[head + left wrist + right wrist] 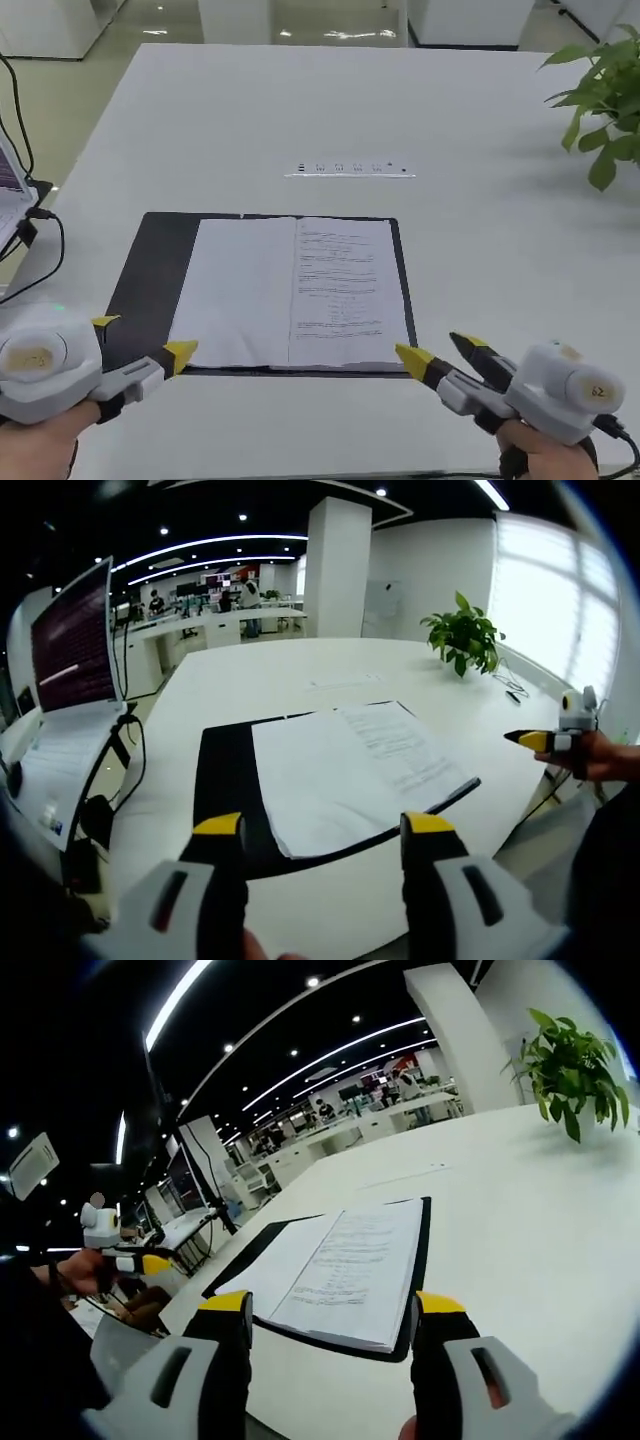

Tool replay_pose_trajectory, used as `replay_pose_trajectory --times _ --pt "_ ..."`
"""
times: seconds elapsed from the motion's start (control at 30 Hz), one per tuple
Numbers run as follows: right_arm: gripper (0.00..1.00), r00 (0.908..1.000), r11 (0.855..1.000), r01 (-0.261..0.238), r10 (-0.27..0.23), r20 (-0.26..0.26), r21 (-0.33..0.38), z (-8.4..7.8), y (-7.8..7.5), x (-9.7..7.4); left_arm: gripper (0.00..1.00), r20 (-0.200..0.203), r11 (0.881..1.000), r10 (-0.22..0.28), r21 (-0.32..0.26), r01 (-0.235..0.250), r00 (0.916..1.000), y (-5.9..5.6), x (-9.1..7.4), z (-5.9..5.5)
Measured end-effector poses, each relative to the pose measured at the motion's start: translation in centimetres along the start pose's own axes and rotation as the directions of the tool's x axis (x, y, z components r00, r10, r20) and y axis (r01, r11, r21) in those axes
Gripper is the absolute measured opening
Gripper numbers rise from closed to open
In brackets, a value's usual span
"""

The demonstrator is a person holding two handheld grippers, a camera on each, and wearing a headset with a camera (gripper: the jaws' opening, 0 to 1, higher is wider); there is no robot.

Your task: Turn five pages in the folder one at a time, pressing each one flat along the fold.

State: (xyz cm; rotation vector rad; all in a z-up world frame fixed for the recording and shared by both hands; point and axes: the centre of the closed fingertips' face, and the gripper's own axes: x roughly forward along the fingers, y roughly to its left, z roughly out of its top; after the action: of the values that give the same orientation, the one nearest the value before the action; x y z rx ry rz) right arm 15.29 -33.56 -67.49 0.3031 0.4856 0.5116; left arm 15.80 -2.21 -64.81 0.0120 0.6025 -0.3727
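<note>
folder (150,290) open flat on the table (300,100), both grippers spread at its near edge

the left gripper (143,337) sits in the person's left hand (40,445) near the folder's front left corner. its yellow-tipped jaws stand wide apart with nothing between them. in the left gripper view the same jaws frame the near edge of the folder. the right gripper (438,348), held in the right hand (545,450), sits just off the front right corner. its jaws are likewise parted and empty, and they point in toward the pages. whether either tip touches the cover cannot be told.

between the two grippers the folder lies with its black cover spread on the white table, the wider bare strip of cover on the left side. a blank page (240,290) lies on the left of the fold and a printed page (340,285) on the right. both look flat, and the fold runs straight away from the person.

beyond the folder's far edge a socket strip (350,168) is set in the tabletop, well apart from it. a green plant (600,110) stands at the far right of the table. a laptop (70,640) with its lit screen up stands off the left edge, and a dark cable (50,250) trails beside it.
</note>
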Motion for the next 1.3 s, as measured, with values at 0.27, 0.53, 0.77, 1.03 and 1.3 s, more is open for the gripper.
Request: replay_pose_trajectory --times 0.27,0.53,0.77,1.03,1.3 --pt "0.64 1.0 1.0 -0.007 0.007 -0.004 0.009 -0.4 -0.1 -0.2 0.63 -0.019 1.0 -0.016 0.002 0.016 0.9997 -1.3 0.4 -0.2" --pt "0.64 1.0 1.0 -0.002 0.002 -0.009 0.021 -0.8 -0.4 -0.6 0.64 -0.038 0.999 -0.039 0.027 0.04 0.9985 -2.2 1.2 0.0" --pt "0.64 0.9998 1.0 0.007 -0.006 -0.019 0.03 -1.6 -0.7 -1.1 0.64 -0.056 0.996 -0.065 0.049 0.068 0.9963 -2.9 1.9 0.2" --pt "0.63 0.9996 0.998 0.023 -0.022 -0.019 0.058 -2.1 -1.3 -1.8 0.64 -0.114 0.98 -0.142 0.126 0.156 0.9834 -5.0 3.9 -0.6" --pt "0.63 0.9991 0.996 0.038 -0.036 -0.024 0.076 -2.6 -2.1 -2.4 0.55 -0.13 0.954 -0.234 0.159 0.253 0.9634 -7.5 5.9 0.5"
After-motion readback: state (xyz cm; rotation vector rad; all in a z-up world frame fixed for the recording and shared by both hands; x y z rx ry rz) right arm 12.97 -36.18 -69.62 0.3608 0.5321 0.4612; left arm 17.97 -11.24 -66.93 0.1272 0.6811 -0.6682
